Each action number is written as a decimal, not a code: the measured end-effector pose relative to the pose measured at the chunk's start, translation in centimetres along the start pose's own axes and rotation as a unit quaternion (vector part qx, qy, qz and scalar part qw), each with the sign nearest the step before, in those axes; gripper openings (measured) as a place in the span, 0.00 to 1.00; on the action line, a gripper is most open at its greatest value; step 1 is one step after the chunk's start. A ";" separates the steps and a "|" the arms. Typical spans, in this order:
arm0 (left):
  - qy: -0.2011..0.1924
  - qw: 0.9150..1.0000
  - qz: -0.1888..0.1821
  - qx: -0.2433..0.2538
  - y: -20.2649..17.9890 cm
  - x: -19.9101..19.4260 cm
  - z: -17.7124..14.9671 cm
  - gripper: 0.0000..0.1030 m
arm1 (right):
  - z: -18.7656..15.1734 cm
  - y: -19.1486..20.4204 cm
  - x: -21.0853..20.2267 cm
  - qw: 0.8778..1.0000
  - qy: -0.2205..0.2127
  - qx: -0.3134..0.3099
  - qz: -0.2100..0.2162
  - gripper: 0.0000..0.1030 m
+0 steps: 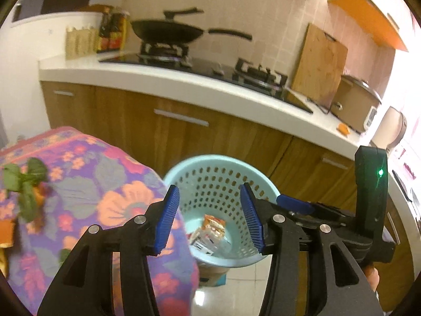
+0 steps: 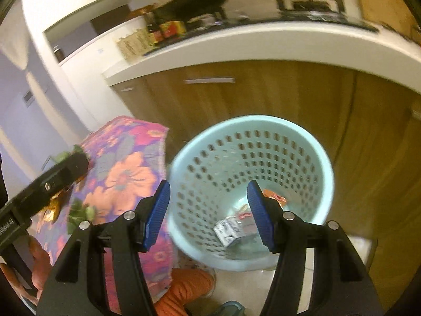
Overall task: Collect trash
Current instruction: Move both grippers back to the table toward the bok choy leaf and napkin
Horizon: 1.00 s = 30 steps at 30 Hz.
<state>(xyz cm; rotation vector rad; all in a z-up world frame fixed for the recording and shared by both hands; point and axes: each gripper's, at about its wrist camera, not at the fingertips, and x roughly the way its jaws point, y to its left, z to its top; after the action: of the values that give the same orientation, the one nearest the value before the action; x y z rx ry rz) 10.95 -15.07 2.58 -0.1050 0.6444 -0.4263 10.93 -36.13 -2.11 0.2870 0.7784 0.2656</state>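
Note:
A light blue perforated waste basket (image 1: pixel 210 176) stands on the floor beside the table; it also shows in the right wrist view (image 2: pixel 263 137). Wrappers (image 1: pixel 210 230) lie at its bottom, also seen in the right wrist view (image 2: pixel 229 230). My left gripper (image 1: pixel 209 217) is open and empty above the basket. My right gripper (image 2: pixel 208 216) is open and empty over the basket's rim. Green leaves and orange scraps (image 1: pixel 25 184) lie on the floral tablecloth (image 1: pixel 110 184), also visible in the right wrist view (image 2: pixel 79 213).
A white counter (image 1: pixel 184 89) with wooden cabinets runs behind the basket. On it are a stove with a black wok (image 1: pixel 168 30), a cutting board (image 1: pixel 318 65), sauce bottles (image 1: pixel 113 30) and a rice cooker (image 1: pixel 352 100). The right gripper's body (image 1: pixel 368 205) is at right.

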 end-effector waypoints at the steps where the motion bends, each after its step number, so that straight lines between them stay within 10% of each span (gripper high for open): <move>1: -0.009 1.000 0.004 -0.003 0.4 -0.9 0.0 0.47 | -0.1 0.7 0.0 1.000 -0.001 -0.008 0.003 0.55; 20: -0.111 0.981 0.120 -0.101 13.2 -14.7 -2.4 0.47 | -3.5 16.1 1.8 0.983 0.015 -0.172 0.053 0.55; 30: -0.081 0.959 0.209 -0.174 23.0 -18.4 -5.7 0.47 | -4.9 20.4 4.2 0.974 0.021 -0.213 0.070 0.56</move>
<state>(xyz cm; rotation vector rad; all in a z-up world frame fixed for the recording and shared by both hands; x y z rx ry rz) 2.41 13.70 3.13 -0.3282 0.5569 0.1070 7.67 -14.99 -1.06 -0.0696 0.7241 0.5633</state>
